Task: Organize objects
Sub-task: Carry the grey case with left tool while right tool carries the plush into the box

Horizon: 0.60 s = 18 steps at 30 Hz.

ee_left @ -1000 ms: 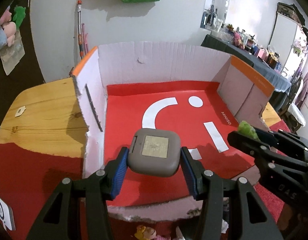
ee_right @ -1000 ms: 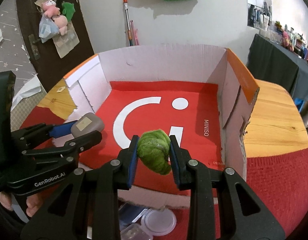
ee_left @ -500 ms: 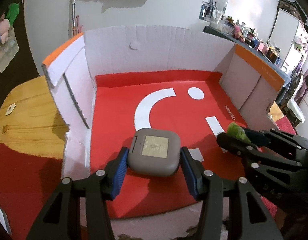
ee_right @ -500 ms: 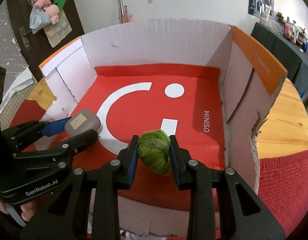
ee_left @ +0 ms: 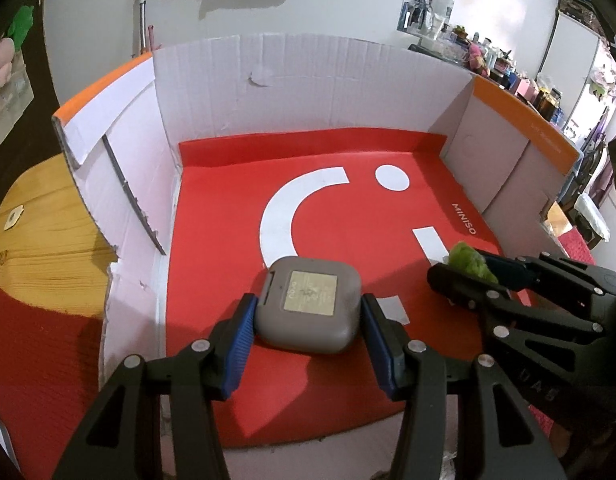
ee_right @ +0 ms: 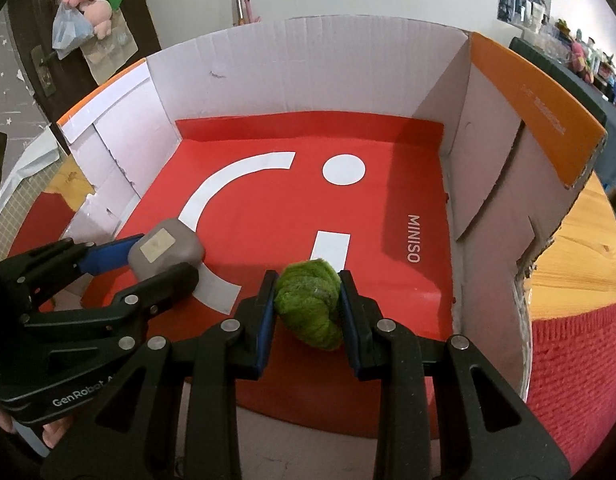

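My left gripper (ee_left: 308, 316) is shut on a grey rounded case (ee_left: 308, 308) with a pale label and holds it just above the red floor of an open cardboard box (ee_left: 268, 92), near its front left. My right gripper (ee_right: 308, 304) is shut on a green fuzzy ball (ee_right: 310, 306) and holds it low over the box floor, front middle. Each gripper shows in the other view: the right gripper (ee_left: 468, 268) with the green ball (ee_left: 468, 262), and the left gripper (ee_right: 156, 256) with the grey case (ee_right: 166, 250).
The box has tall white walls (ee_right: 308, 68) with orange-edged side flaps (ee_right: 540, 108) and a torn low front edge. It stands on a wooden table (ee_left: 36, 240) with a red cloth (ee_right: 576, 356). A white wall with hanging bags is behind.
Both grippers have moved forward and down over the front edge into the box, still holding the grey case and the green ball.
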Tool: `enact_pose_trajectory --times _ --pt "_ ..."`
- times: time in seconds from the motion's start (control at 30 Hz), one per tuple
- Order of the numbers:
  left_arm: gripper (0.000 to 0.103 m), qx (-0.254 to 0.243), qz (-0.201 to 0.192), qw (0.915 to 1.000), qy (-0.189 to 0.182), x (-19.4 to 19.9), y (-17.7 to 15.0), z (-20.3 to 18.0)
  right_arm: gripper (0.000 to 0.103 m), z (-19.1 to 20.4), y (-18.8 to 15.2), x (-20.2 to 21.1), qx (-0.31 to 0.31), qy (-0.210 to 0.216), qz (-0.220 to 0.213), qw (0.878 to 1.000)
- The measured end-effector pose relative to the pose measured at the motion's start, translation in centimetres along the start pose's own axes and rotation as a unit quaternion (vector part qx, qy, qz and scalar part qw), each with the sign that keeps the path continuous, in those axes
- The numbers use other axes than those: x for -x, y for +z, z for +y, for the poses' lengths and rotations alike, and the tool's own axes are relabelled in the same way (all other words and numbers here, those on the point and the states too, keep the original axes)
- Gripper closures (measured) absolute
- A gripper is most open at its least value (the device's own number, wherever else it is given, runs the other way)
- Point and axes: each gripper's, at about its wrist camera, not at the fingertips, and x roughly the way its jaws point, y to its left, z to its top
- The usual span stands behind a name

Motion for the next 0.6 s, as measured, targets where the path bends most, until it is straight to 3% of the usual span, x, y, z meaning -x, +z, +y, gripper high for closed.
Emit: enact_pose_trajectory --times 0.6 --pt "0.049 0.004 -0.001 1.0 -0.006 -0.32 0.07 0.05 0.075 -0.25 -0.03 0.1 -0.005 0.006 -0.003 1.0"
